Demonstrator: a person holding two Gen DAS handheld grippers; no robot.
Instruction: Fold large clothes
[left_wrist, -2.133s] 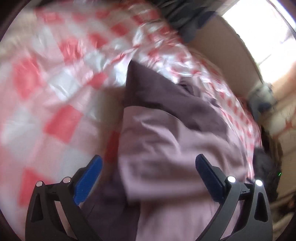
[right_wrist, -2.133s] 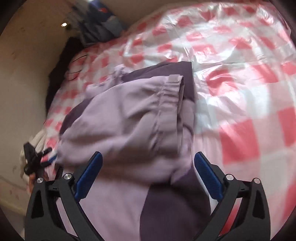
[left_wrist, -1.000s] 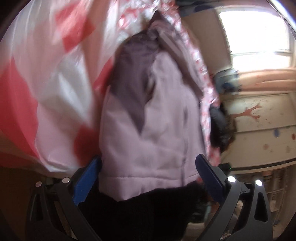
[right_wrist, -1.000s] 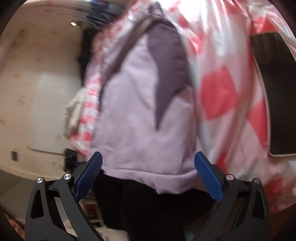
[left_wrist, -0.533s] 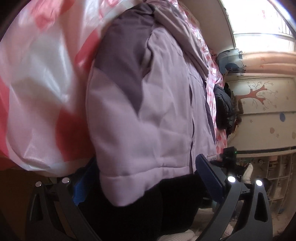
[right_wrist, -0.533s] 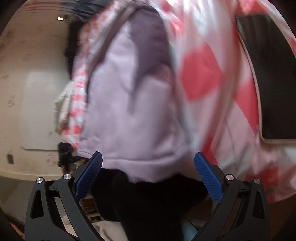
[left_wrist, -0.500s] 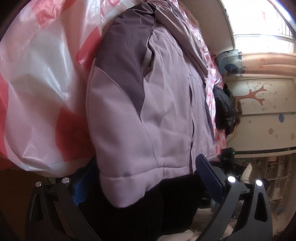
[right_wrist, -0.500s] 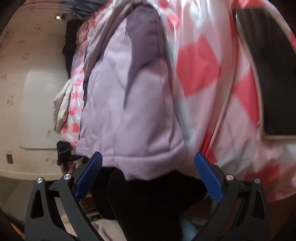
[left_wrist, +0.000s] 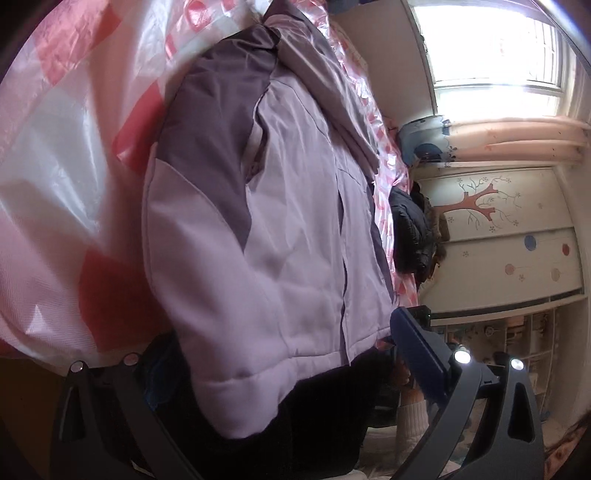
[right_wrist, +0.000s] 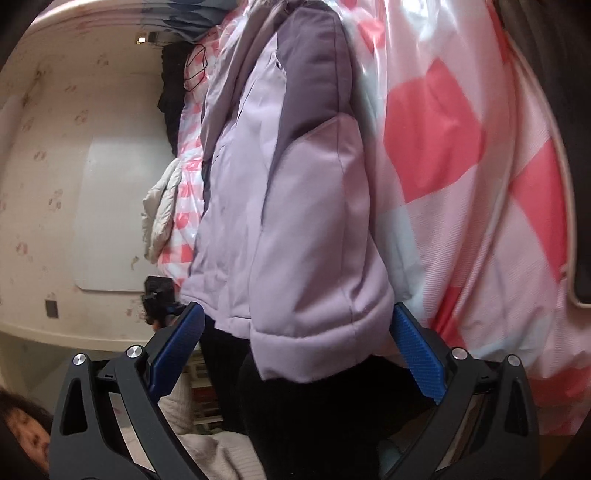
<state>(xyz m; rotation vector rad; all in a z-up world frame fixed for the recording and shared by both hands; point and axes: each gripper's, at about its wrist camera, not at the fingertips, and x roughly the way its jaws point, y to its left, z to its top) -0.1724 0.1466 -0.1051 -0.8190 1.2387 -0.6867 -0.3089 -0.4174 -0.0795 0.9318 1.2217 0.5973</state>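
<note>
Lilac jacket (left_wrist: 280, 229) lies on checked bed cover (left_wrist: 55, 155), hem overhanging near edge for easy grasp. Left gripper (left_wrist: 273, 350) and right gripper (right_wrist: 295, 343) spread wide, straddling hem corners, holding nothing.

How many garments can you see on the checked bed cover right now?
3. The lilac jacket lies at the near edge between both open grippers; a black garment sits at the far side; a cream padded one hangs off that edge. More may be hidden.
</note>
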